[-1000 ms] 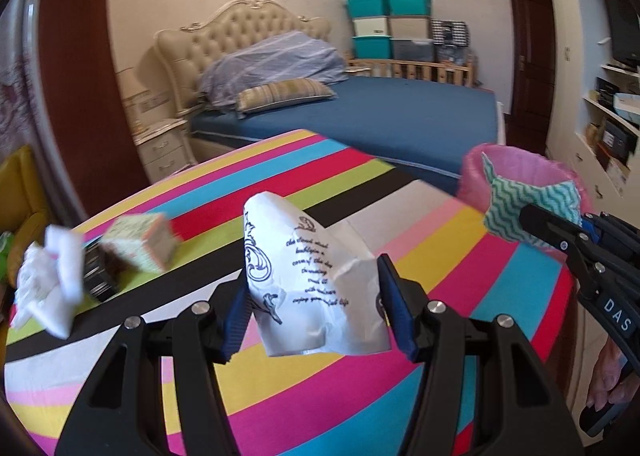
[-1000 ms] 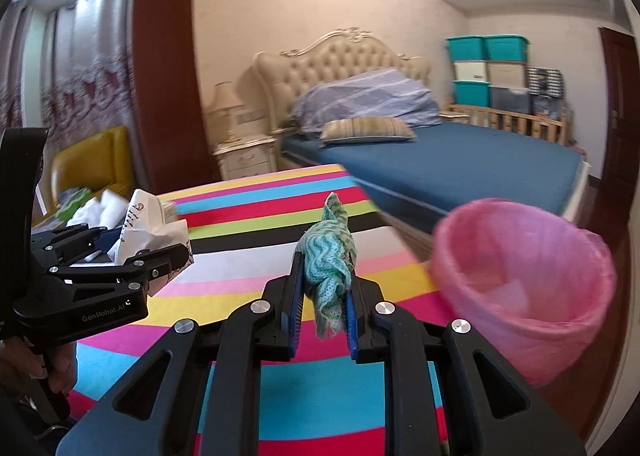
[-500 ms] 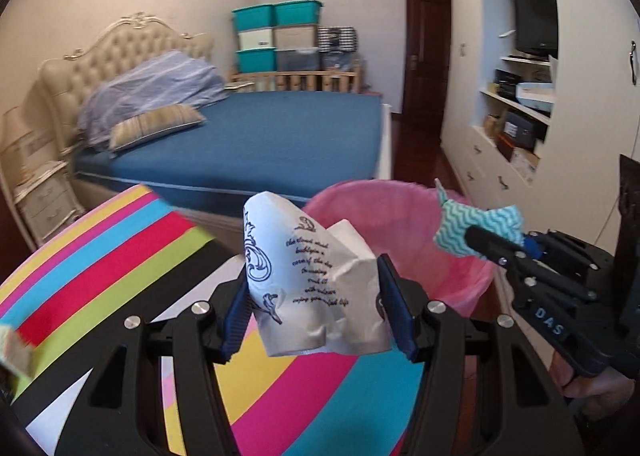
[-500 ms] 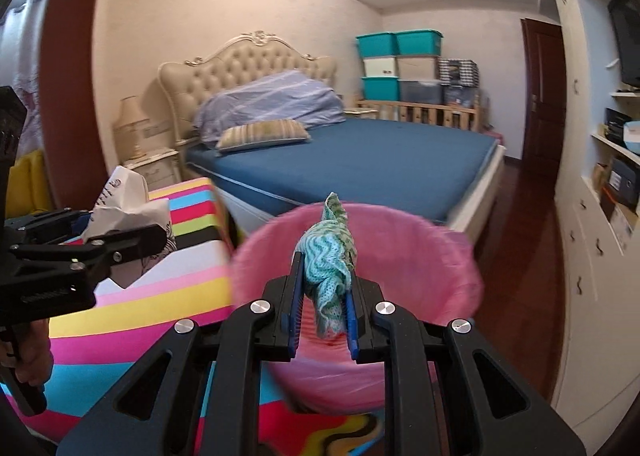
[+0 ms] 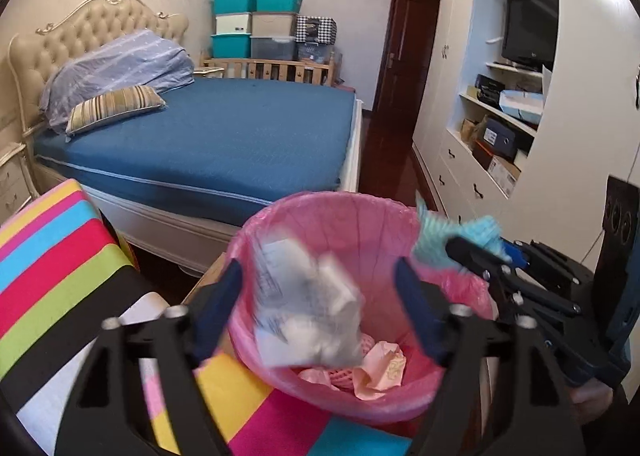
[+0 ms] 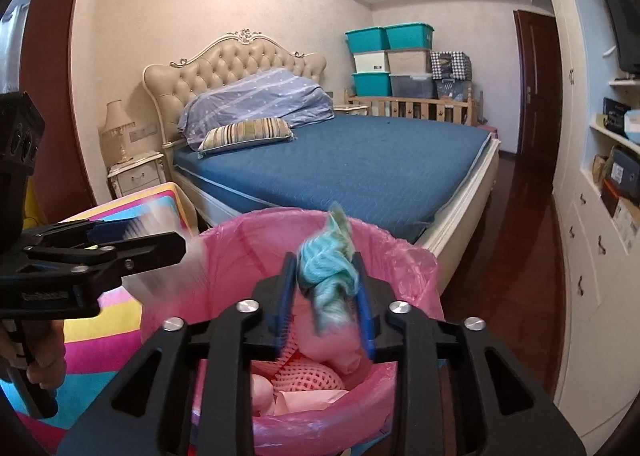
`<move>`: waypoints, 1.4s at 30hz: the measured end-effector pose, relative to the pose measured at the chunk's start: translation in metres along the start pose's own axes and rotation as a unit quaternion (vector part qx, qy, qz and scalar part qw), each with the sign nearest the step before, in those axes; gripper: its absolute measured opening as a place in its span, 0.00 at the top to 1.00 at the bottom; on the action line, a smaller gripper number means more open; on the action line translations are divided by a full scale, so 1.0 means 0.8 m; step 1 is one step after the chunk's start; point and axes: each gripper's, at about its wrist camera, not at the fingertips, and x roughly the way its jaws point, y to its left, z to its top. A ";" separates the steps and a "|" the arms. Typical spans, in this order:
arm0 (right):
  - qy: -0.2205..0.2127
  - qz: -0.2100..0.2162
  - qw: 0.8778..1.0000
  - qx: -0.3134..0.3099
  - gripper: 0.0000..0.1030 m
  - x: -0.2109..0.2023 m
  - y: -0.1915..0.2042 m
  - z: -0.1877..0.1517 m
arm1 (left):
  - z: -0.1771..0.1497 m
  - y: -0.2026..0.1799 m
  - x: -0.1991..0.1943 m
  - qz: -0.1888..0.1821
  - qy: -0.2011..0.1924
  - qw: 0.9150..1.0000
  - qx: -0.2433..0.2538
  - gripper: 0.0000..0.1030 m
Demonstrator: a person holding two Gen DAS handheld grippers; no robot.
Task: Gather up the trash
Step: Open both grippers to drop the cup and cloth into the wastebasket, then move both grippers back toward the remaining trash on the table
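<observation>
Here, striped tablecloth; pink bin beside; blue bed behind.

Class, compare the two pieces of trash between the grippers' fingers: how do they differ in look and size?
The white paper wrapper is pale with dark print; the teal wrapper has a wavy teal pattern. The white paper wrapper is bulky and wide; the teal wrapper is a narrow, scrunched strip. Both are blurred over the pink-lined bin.

A blue bed with a tufted headboard held a striped pillow. Teal storage bins were stacked behind; a lamp stood on the nightstand.
</observation>
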 end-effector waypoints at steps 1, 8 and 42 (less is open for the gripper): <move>-0.003 0.001 1.000 0.004 0.34 -0.002 -0.004 -0.002 | -0.002 -0.002 -0.003 0.005 -0.011 1.000 -0.003 0.16; -0.033 -0.013 0.999 0.010 0.31 -0.052 0.004 -0.010 | -0.024 0.029 -0.069 0.080 -0.055 0.995 -0.015 0.05; 0.096 0.244 0.942 -0.209 0.18 -0.028 0.548 -0.048 | -0.299 0.322 -0.542 0.485 -0.022 0.861 -0.151 0.05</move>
